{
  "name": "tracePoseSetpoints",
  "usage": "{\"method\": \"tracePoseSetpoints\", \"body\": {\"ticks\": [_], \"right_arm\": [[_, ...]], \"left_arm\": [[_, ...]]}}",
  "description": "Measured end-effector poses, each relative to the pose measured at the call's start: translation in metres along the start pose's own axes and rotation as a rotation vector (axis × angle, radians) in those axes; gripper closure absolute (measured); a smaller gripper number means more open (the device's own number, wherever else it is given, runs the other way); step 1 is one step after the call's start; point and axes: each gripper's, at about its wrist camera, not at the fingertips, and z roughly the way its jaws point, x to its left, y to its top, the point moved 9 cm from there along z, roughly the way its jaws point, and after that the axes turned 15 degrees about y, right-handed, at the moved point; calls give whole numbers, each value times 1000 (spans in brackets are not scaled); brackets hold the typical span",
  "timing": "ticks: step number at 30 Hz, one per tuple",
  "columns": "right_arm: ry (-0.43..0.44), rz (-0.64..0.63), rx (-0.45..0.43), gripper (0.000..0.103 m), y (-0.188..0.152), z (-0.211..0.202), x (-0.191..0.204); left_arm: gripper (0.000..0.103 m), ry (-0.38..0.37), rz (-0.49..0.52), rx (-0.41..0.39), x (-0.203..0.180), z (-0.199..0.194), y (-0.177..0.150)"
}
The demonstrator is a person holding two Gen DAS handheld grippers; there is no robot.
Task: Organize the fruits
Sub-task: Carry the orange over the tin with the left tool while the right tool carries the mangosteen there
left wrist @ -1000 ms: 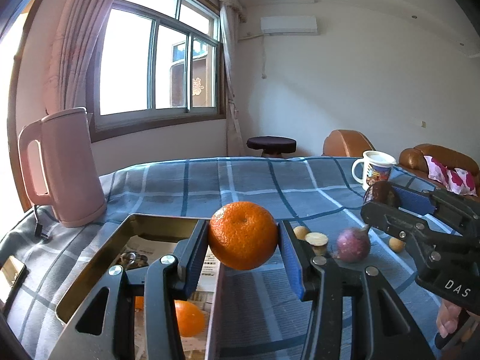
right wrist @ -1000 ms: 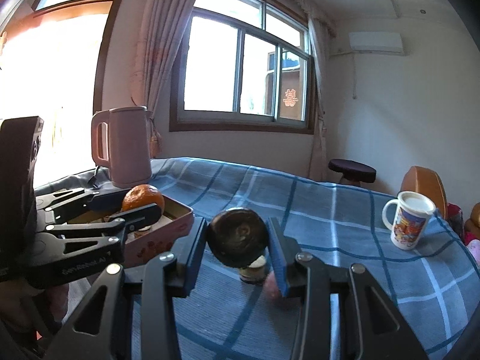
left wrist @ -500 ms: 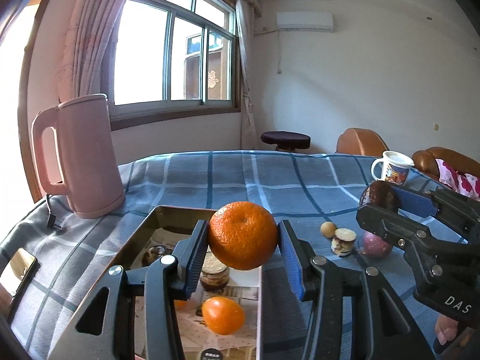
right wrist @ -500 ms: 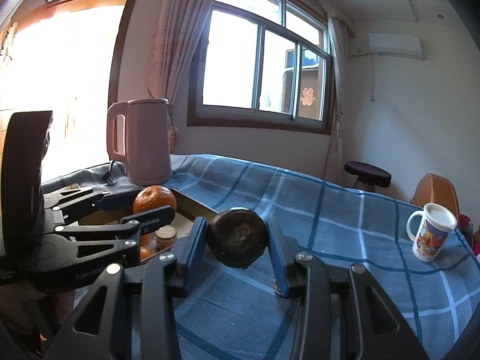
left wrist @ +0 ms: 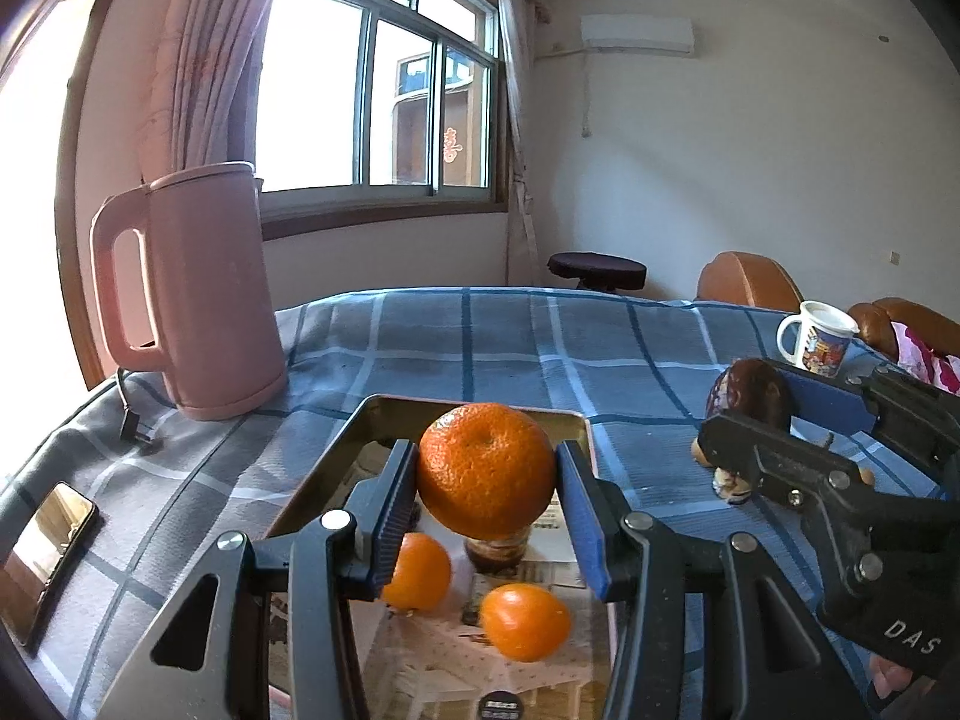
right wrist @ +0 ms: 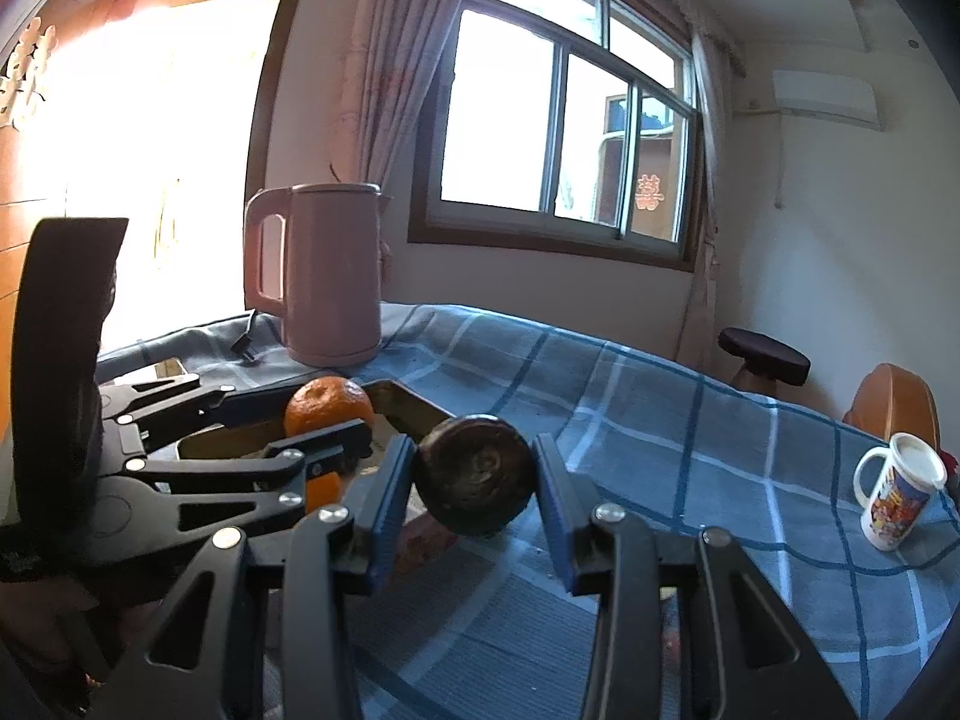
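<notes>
My left gripper [left wrist: 486, 480] is shut on a large orange [left wrist: 486, 468] and holds it above the gold metal tray [left wrist: 360, 420]. Two smaller oranges [left wrist: 525, 621] and a small jar [left wrist: 495, 552] lie in the tray. My right gripper [right wrist: 474, 480] is shut on a dark brown round fruit [right wrist: 474, 474], held above the blue checked cloth right of the tray. In the left wrist view the right gripper [left wrist: 756, 414] shows at the right with the dark fruit [left wrist: 750, 390]. In the right wrist view the left gripper [right wrist: 324, 414] shows at the left with the orange [right wrist: 327, 405].
A pink kettle [left wrist: 198, 294] stands at the back left, its plug [left wrist: 132, 426] on the cloth. A phone [left wrist: 48, 546] lies at the left edge. A printed mug [left wrist: 819, 339] stands at the far right. Small fruits [left wrist: 729, 483] lie under the right gripper.
Both grippers have moved left with their fruits. The left gripper's orange is now over the tray; more of the tray's contents show. The kettle looks nearer.
</notes>
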Motion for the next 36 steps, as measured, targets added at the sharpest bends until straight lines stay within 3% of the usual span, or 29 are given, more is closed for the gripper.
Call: {"method": "tracePoseSetpoints", "body": {"ticks": [20, 36], "right_arm": [[64, -20, 62, 60, -2, 44, 30], [95, -32, 154, 60, -14, 67, 40]], "left_arm": [[54, 57, -38, 89, 49, 23, -8], [54, 51, 10, 150, 50, 30, -19]]}}
